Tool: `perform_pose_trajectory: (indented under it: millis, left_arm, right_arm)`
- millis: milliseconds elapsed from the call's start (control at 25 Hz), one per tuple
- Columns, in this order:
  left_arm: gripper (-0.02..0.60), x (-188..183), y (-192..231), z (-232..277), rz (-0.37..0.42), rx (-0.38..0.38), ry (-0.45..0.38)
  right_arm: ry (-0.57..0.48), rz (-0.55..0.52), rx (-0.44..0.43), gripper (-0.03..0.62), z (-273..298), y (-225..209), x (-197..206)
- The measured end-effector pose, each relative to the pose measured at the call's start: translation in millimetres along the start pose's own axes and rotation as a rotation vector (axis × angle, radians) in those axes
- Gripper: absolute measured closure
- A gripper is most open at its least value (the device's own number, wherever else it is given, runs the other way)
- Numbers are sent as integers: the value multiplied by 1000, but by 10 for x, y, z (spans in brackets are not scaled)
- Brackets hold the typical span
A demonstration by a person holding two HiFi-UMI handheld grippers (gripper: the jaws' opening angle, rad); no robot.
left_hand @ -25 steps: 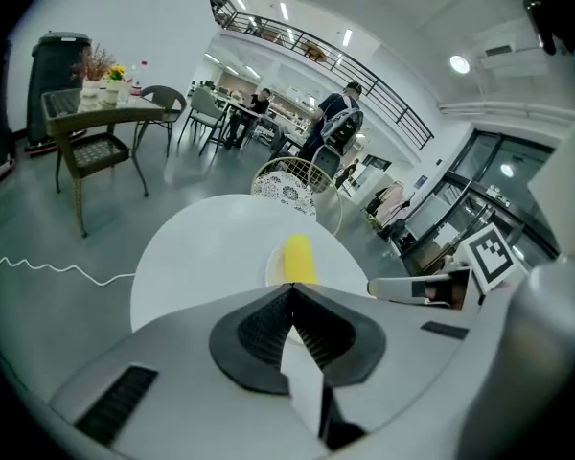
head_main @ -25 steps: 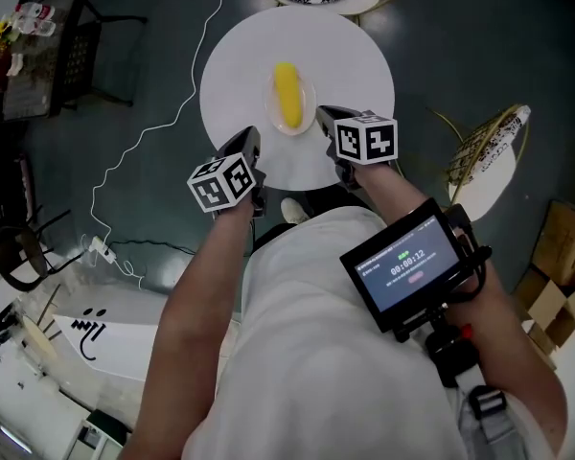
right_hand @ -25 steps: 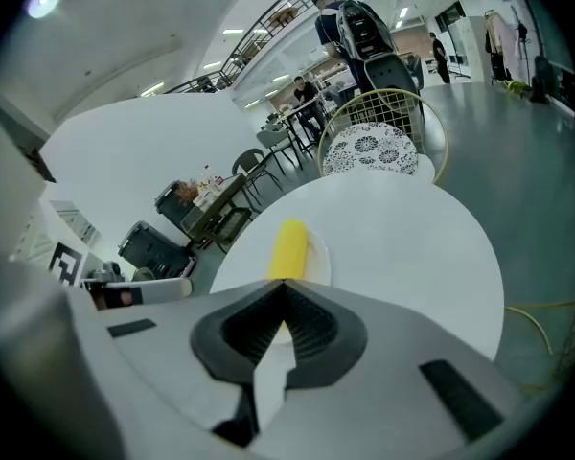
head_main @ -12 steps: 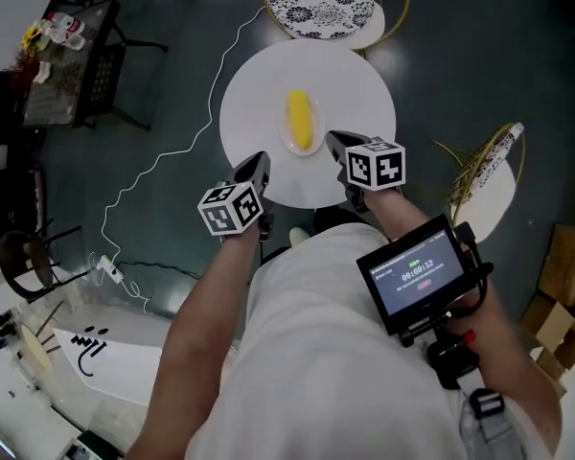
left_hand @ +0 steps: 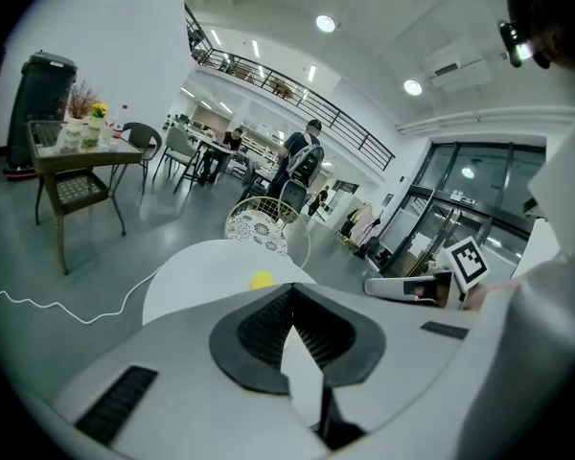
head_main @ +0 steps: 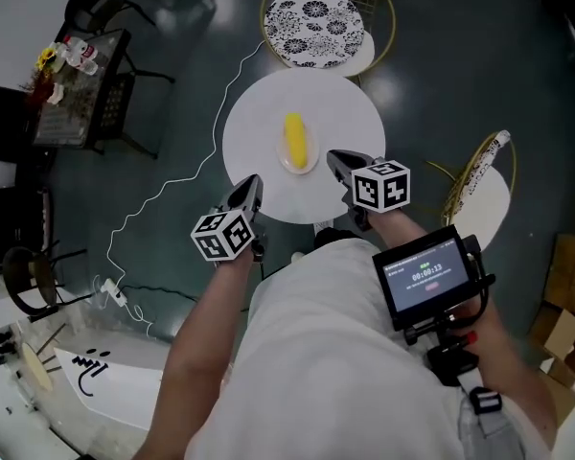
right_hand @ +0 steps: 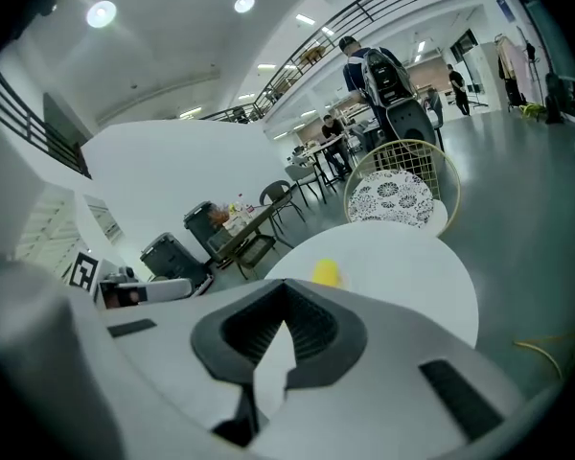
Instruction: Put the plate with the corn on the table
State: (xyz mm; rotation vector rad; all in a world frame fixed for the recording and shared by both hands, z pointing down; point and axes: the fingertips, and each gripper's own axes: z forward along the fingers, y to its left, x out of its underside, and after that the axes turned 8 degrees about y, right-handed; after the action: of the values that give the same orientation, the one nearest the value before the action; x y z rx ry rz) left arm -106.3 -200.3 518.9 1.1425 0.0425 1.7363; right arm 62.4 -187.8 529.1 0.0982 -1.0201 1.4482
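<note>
A yellow corn cob (head_main: 294,140) lies on a small pale plate (head_main: 298,165) in the middle of a round white table (head_main: 259,113). My left gripper (head_main: 252,188) is shut and empty at the table's near left edge, well apart from the plate. Just right of the plate's near rim my right gripper (head_main: 337,161) is shut on nothing. In the left gripper view the corn (left_hand: 261,280) shows beyond my left gripper (left_hand: 292,305), on the table (left_hand: 196,271). In the right gripper view the corn (right_hand: 326,273) lies ahead of my right gripper (right_hand: 286,305).
A wire chair with a patterned cushion (head_main: 316,12) stands behind the table, and another chair (head_main: 484,175) to its right. A white cable (head_main: 163,180) runs over the floor at left. A dark side table (head_main: 81,89) stands far left, and cardboard boxes (head_main: 565,295) far right.
The head view has risen, so table and plate look smaller and farther. Both grippers stay shut near the table's front edge; the left one has drawn back slightly.
</note>
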Motion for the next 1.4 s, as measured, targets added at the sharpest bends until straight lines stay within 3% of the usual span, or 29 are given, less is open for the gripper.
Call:
perform_pose_trajectory:
  millis: [480, 680, 1400]
  left_arm:
    - [574, 135, -540, -444, 91, 75, -54]
    - [574, 135, -600, -443, 141, 91, -49]
    - [574, 464, -604, -473, 109, 94, 8]
  right_arm:
    - [-113, -46, -74, 586, -654, 426, 109]
    - [-118, -43, -89, 586, -647, 483, 171]
    - [-77, -25, -108, 586, -603, 562, 419]
